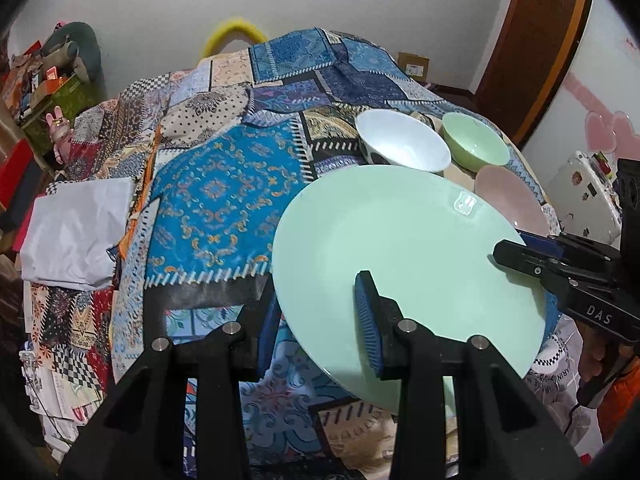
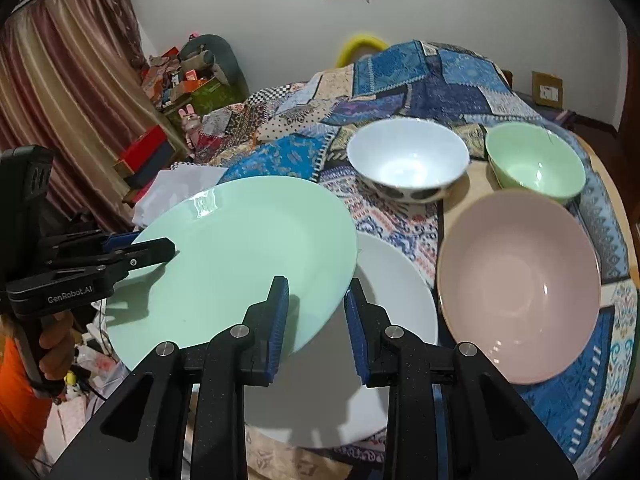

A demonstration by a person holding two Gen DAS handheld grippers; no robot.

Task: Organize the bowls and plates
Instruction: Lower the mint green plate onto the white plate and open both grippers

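Note:
A mint green plate (image 1: 404, 256) (image 2: 240, 264) is held tilted above the table. My left gripper (image 1: 320, 324) straddles its near-left rim, one finger above and one below, and it also shows in the right wrist view (image 2: 152, 254). My right gripper (image 2: 316, 320) straddles the plate's right rim, and it also shows in the left wrist view (image 1: 520, 254). A white plate (image 2: 396, 292) lies under the green one. A pink bowl (image 2: 520, 280) (image 1: 512, 196), a white bowl (image 2: 408, 160) (image 1: 404, 144) and a green bowl (image 2: 536, 164) (image 1: 476, 144) stand beyond.
The table carries a patchwork cloth (image 1: 216, 192) (image 2: 440, 76). A folded white paper (image 1: 76, 232) lies at the cloth's left edge. Boxes and clutter (image 1: 44, 80) stand along the left wall. A white appliance (image 1: 580, 196) stands at the right.

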